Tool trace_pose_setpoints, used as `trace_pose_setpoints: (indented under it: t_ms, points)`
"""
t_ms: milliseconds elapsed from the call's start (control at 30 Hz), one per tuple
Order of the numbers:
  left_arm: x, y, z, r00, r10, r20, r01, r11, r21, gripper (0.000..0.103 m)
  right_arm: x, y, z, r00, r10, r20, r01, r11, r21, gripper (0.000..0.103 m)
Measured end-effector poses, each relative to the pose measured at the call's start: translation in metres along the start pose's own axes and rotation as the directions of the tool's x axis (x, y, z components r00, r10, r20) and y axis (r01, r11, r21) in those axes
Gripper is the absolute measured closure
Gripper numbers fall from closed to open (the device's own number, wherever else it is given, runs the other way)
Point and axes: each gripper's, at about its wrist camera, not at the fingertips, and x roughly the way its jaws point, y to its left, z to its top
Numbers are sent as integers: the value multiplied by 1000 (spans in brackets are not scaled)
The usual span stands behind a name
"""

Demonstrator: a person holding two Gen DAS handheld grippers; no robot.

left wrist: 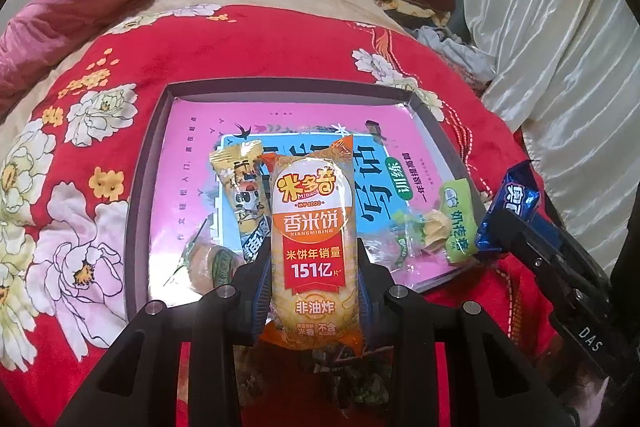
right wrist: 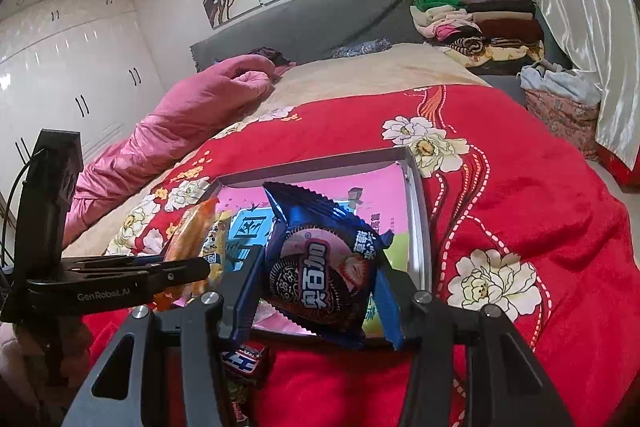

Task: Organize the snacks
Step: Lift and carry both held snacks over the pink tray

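My left gripper (left wrist: 312, 259) is shut on an orange rice-cracker packet (left wrist: 314, 227) and holds it upright over the near edge of a shallow grey box (left wrist: 138, 195). My right gripper (right wrist: 316, 283) is shut on a blue cookie packet (right wrist: 320, 267), also held over the box's (right wrist: 418, 211) near edge. In the left wrist view the blue packet (left wrist: 508, 207) shows at the right with the right gripper. Inside the box lie a yellow snack bar (left wrist: 244, 187), a green candy packet (left wrist: 456, 215) and a clear-wrapped pastry (left wrist: 208, 263) on a pink book (left wrist: 188, 163).
The box rests on a red floral quilt (left wrist: 248, 47) on a bed. A pink duvet (right wrist: 192, 115) lies at the left, folded clothes (right wrist: 480, 19) at the far right. More snack packets (right wrist: 248, 363) lie on the quilt under the right gripper. A white curtain (left wrist: 560, 47) hangs at the right.
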Motion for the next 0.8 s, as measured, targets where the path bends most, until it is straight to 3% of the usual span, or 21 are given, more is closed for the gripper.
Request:
trace_pose_setpoints:
  t_ms: [800]
  points:
    - [22, -5, -2, 998, -12, -56, 13, 1000, 10, 67, 24, 3, 0, 999, -17, -40, 16, 999, -45, 52]
